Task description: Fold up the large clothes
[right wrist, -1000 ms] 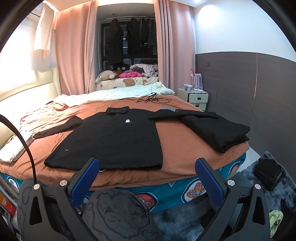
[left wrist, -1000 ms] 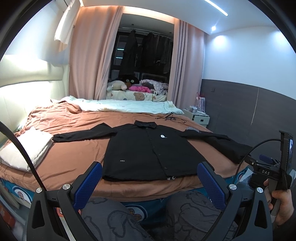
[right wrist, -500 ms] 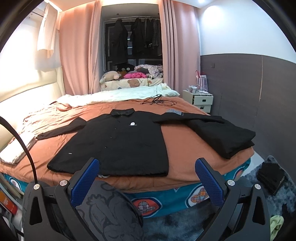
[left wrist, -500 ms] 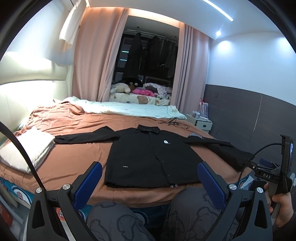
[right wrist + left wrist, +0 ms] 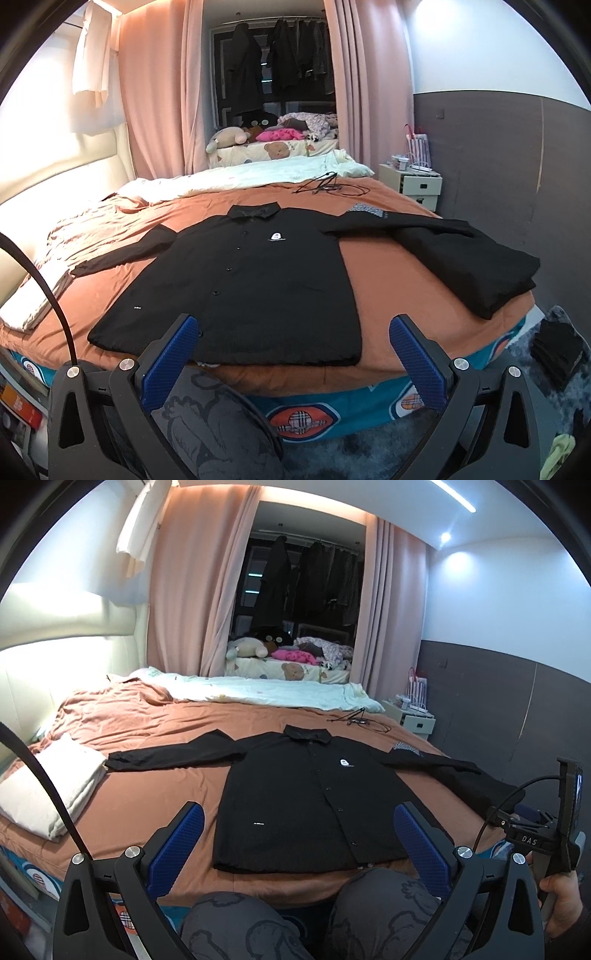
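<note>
Bedroom, pink curtains (image 5: 184,590) drawn back from a dark alcove hung with clothes; a wide bed under a rust-brown cotton sheet (image 5: 147,794) fills the middle ground, with a pale mint quilt (image 5: 258,692) bunched along its far side. The long-sleeved black button-up shirt with a small white chest logo (image 5: 310,805) lies face-up and flat on the bed, collar away from the viewer, hem near the bed's near edge, both sleeves spread outward. A folded white cloth (image 5: 48,794) sits near the tip of the sleeve at picture-left; a folded black garment (image 5: 472,266) lies beside the other sleeve at the bed's corner. Left hand-held gripper (image 5: 299,845): blue-padded jaws spread wide, empty, held short of the hem over the person's patterned grey trouser knees (image 5: 388,904). Right hand-held gripper (image 5: 295,354): likewise spread, nothing between the jaws, clear of the cloth. Change over the last second: both views rise and tip slightly downward, so the shirt sits lower in frame and the near hem is closer between the jaws; the shirt itself has not shifted. Reading: the spreading-out appears finished and no fold has begun; the pair seems to be lining up for a first grasp, likely at the hem corners or a sleeve. Black-on-black layering near the right sleeve could confuse a pick.
</note>
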A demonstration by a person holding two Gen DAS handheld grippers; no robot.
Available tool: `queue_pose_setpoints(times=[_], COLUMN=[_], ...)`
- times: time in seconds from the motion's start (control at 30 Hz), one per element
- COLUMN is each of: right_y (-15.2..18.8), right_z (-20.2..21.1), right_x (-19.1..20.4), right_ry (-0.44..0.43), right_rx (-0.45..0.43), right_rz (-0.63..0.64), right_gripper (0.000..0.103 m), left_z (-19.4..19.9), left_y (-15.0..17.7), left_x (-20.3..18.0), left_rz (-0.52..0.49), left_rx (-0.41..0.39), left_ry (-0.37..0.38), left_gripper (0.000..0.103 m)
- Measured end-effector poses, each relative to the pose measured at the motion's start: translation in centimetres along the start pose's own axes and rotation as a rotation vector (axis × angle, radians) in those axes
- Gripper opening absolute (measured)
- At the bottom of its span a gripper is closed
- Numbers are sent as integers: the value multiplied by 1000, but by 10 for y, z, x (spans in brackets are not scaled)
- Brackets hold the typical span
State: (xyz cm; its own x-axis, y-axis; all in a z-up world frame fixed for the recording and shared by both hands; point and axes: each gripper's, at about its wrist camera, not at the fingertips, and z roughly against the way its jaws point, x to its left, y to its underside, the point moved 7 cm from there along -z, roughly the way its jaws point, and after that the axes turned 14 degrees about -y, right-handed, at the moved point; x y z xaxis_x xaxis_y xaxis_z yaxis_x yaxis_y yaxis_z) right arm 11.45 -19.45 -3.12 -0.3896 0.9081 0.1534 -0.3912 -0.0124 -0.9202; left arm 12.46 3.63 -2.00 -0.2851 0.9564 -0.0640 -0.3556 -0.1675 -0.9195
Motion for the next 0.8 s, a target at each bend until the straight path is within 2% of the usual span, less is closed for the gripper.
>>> queue_pose_setpoints(times=[0.37, 0.8], right_y=[-47, -93], right_z=[-71, -156], right_x=[0, -6], right_ry=[-58, -161], right_rx=[52, 117], right_rz=[-5, 16], right_gripper=[103, 103], left_z=[-70, -158], left_y=[-25, -45], left_x=[17, 60], left_rz=[3, 31], left_rx=[64, 145], left_ry=[-47, -124], left_gripper=[103, 103])
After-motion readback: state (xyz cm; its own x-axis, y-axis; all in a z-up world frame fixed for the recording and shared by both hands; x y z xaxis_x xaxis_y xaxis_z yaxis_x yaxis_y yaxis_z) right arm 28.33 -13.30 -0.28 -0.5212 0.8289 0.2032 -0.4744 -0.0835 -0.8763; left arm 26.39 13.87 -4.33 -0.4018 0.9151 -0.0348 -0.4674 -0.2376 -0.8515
